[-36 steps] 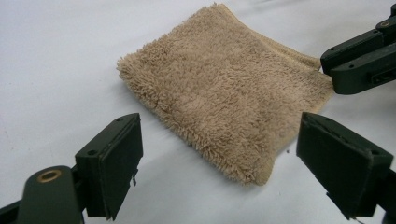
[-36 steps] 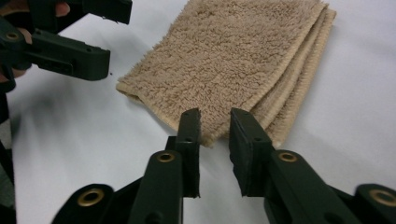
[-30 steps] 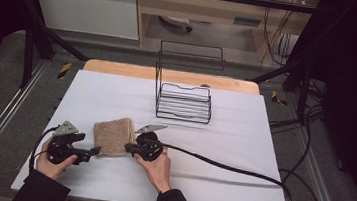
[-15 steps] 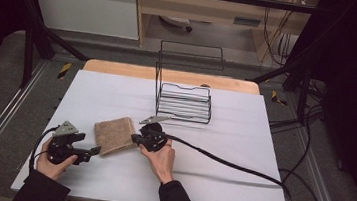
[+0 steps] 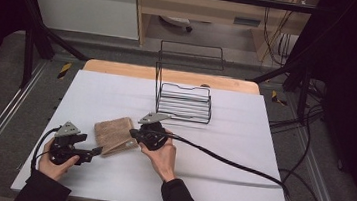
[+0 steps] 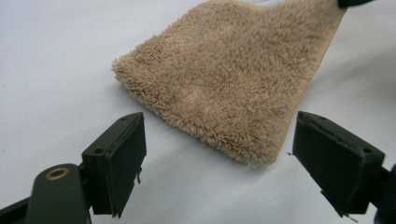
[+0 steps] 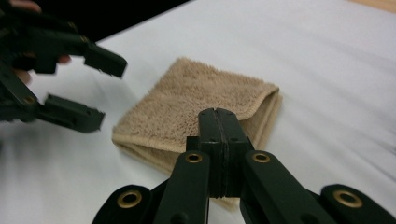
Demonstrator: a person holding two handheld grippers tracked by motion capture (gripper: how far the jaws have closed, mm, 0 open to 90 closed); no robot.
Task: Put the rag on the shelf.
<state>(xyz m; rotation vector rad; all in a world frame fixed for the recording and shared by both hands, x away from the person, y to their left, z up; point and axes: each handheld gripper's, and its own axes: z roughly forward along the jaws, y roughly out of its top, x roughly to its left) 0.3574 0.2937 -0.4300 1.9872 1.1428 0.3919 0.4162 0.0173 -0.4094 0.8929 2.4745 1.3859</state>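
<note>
High view: folded tan towel near the table's left.
Right gripper: pinches towel edge.
Left gripper: wide open, nothing held.

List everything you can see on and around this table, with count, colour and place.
Folded terry towel: one, tan, near-left part of the table, one edge lifted.
Wire rack: one, black, far middle of the table.
Table: one, white top with a wooden strip at the far edge.
Cable: one, black, trailing right across the table.
Left gripper: one, black, jaws open, just short of the towel's near corner.
Right gripper: one, black, jaws shut on the towel's edge.
Hands: two, at the table's near side.
</note>
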